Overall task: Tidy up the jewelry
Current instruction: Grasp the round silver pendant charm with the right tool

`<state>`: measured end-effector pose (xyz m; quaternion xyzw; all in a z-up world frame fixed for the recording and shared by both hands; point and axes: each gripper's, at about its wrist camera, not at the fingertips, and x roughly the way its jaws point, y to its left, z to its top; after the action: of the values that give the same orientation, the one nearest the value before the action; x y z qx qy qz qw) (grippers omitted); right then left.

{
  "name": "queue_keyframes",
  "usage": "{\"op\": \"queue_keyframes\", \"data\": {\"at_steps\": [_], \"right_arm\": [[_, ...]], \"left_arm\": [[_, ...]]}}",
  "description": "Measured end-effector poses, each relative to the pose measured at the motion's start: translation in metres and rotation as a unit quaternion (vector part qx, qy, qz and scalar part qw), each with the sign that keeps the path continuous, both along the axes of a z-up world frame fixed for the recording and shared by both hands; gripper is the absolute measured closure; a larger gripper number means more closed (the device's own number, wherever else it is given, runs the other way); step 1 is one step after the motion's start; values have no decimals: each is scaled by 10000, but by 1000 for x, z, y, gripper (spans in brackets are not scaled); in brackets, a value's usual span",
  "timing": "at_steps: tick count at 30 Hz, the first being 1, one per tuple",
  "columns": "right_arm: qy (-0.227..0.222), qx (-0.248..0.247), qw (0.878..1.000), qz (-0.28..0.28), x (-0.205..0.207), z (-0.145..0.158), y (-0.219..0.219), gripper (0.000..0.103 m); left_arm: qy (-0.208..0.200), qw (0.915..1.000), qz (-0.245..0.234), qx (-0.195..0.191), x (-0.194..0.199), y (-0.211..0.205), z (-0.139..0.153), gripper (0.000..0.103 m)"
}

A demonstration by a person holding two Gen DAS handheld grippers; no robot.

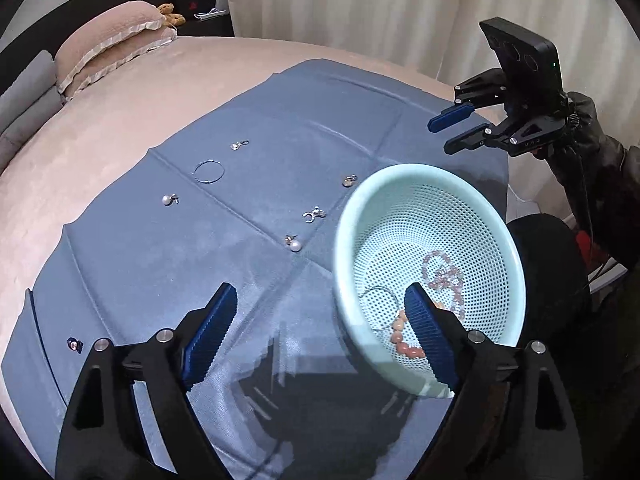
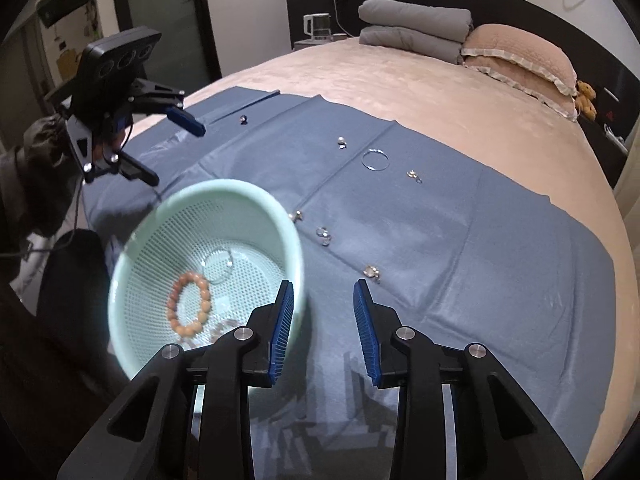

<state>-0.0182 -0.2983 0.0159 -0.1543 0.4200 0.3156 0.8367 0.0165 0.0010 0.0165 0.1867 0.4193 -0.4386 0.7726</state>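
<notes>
Both of your grippers hang over a blue cloth (image 1: 168, 264) spread on a bed, and neither carries anything. The left gripper (image 1: 320, 332) has its jaws spread wide; the right gripper (image 2: 323, 328) has its jaws parted less, with bare cloth between them. A mint basket (image 2: 132, 264) sits near you, blurred and apparently tilted, already holding a bead bracelet (image 2: 188, 308) and a thin hoop (image 2: 218, 266).

Still loose on the cloth are a second hoop (image 1: 209, 171), two pearl earrings (image 1: 294, 243) and several small silver pieces. The pearl earring nearest the basket looks like the easiest next pick. Come down on it steeply, straddle it with both pads, and close gently, since a small round piece may well roll or skid away. Keep clear of the basket rim.
</notes>
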Motion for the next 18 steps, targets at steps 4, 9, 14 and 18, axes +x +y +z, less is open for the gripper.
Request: {"op": "queue_keyframes", "data": {"at_steps": [4, 9, 14, 18], "right_arm": [[142, -189, 9997, 78, 25, -26, -6, 74], [358, 96, 9993, 55, 55, -56, -10, 73], [384, 83, 9989, 240, 75, -78, 3, 74], [359, -49, 9987, 360, 81, -95, 10, 74]], "left_arm": [[130, 9996, 139, -195, 33, 11, -16, 19], [179, 9997, 70, -171, 58, 1, -49, 19], [267, 9991, -189, -254, 70, -15, -72, 17], [229, 9984, -214, -480, 85, -18, -76, 21]]}}
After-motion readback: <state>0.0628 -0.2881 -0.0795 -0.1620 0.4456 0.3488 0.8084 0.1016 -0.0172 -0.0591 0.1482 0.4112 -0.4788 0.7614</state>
